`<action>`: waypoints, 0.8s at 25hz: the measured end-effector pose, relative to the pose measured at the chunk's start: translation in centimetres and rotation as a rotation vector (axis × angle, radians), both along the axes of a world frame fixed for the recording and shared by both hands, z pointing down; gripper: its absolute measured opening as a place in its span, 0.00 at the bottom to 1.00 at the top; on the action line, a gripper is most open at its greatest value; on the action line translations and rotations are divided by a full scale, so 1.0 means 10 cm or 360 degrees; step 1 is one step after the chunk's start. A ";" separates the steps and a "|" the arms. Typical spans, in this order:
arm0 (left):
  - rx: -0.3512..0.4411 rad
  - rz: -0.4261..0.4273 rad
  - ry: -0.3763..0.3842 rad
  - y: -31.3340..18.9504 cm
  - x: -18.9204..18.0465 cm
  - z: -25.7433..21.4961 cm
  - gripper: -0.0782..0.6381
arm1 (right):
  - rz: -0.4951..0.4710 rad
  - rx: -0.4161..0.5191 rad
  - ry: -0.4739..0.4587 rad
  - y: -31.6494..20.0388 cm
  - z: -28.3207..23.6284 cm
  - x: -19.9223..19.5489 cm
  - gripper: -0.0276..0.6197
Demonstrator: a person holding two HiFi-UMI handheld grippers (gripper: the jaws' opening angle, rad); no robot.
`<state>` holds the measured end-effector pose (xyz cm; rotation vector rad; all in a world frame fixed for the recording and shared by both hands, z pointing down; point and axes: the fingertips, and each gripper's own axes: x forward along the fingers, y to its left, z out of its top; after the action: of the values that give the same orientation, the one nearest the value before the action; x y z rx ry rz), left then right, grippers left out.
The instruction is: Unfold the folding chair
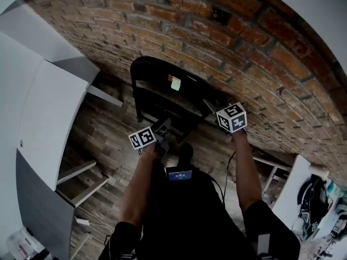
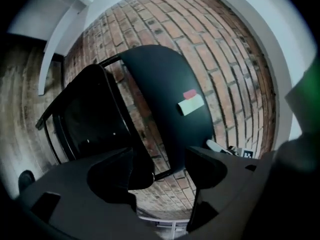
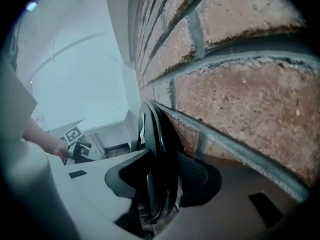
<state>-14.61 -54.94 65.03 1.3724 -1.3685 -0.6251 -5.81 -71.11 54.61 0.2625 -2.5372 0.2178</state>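
A black folding chair [image 1: 162,93] leans against the brick wall, with pink and pale green notes [image 1: 174,83] stuck on its backrest. In the left gripper view its backrest [image 2: 165,89] and partly swung-out seat [image 2: 90,114] lie just ahead. My left gripper [image 1: 164,125] [image 2: 169,161] is open in front of the chair's lower part, nothing between its fingers. My right gripper [image 1: 212,104] [image 3: 160,181] is at the chair's right side. The backrest's thin edge [image 3: 155,134] stands between its jaws, which look open around it rather than pressed on it.
The brick wall [image 1: 244,47] runs right behind the chair and very close past my right gripper. A white cabinet [image 1: 38,107] stands at the left with white rails [image 1: 81,177] low beside it. A white frame [image 1: 271,172] sits at the right. The floor [image 1: 103,129] is wood planks.
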 end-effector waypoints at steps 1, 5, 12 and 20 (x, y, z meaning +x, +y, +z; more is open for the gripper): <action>-0.0041 -0.0022 0.0024 -0.03 -0.01 0.14 0.56 | -0.0019 0.0011 0.0002 0.00 -0.01 0.00 0.28; -0.0146 -0.0077 0.0083 -0.23 -0.02 0.54 0.56 | -0.0084 0.0077 0.0018 0.01 -0.03 0.00 0.28; -0.0034 -0.0247 0.0176 -0.52 -0.13 0.66 0.56 | -0.0156 0.0244 -0.0030 0.13 -0.09 0.01 0.28; 0.0188 -0.0473 0.0466 -0.31 -0.12 0.45 0.44 | -0.0266 0.0249 -0.0057 0.67 -0.23 0.13 0.28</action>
<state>-15.84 -58.09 69.52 1.1219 -1.3205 -1.0761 -4.52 -64.39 52.29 0.1063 -2.5988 -0.0414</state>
